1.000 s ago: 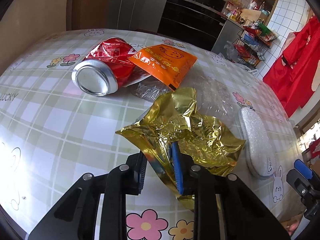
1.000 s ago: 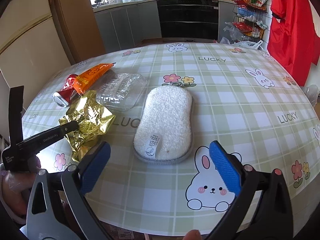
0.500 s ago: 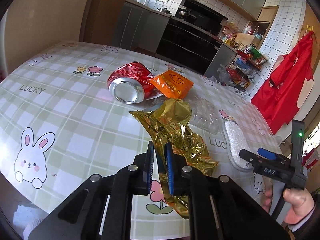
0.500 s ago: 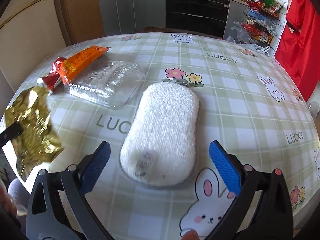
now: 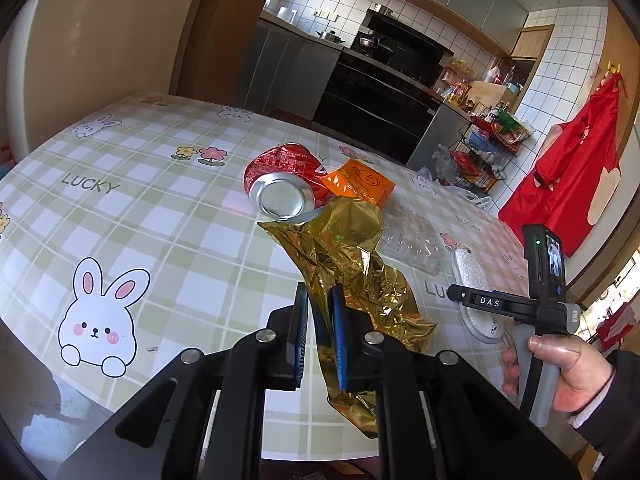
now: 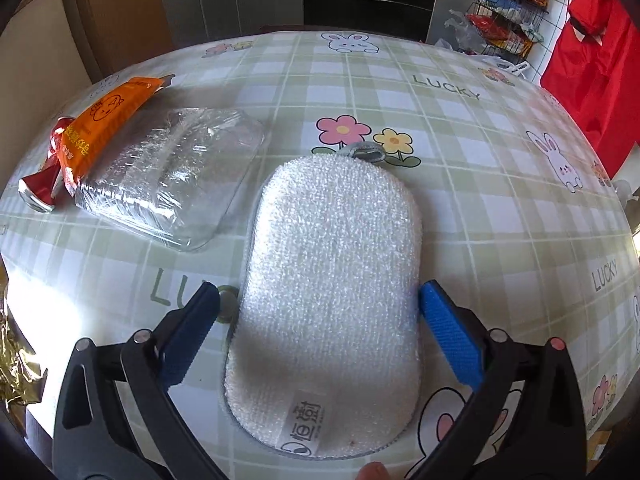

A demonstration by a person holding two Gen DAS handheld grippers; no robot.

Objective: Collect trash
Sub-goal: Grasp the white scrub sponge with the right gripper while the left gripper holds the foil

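Two grippers are at work over the bench (image 6: 500, 184), and they are doing different things. The left gripper (image 5: 318, 332) has its jaws nearly together on a crumpled gold foil wrapper (image 5: 352, 256); the jaws have just been closing, and the foil is pinched between the blue pads, hanging partly above the bench edge. The right gripper (image 6: 320, 328) stands wide, one blue pad on each side of a white scrubbing pad (image 6: 332, 292), neither pad pressing on it as far as I can tell.

The scrubbing pad lies directly ahead of the right gripper with its long axis running away from the camera, so the jaws straddle its short width near the labelled end. Closing there would take it across the narrow way (though whether a scrubber counts as trash is doubtful).

The rest of the trash sits to the left in the right wrist view: a clear plastic tray (image 6: 168, 176), an orange sachet (image 6: 100, 124) overlapping it, and a crushed red can (image 5: 280, 184) beyond. The left hand looks nearer to these.

Readable writing: "LUCKY" printed on the checked cloth, "DAS" on the right gripper's arm, and Chinese characters on the scrubber's tag and on the sachet, too small to make out.
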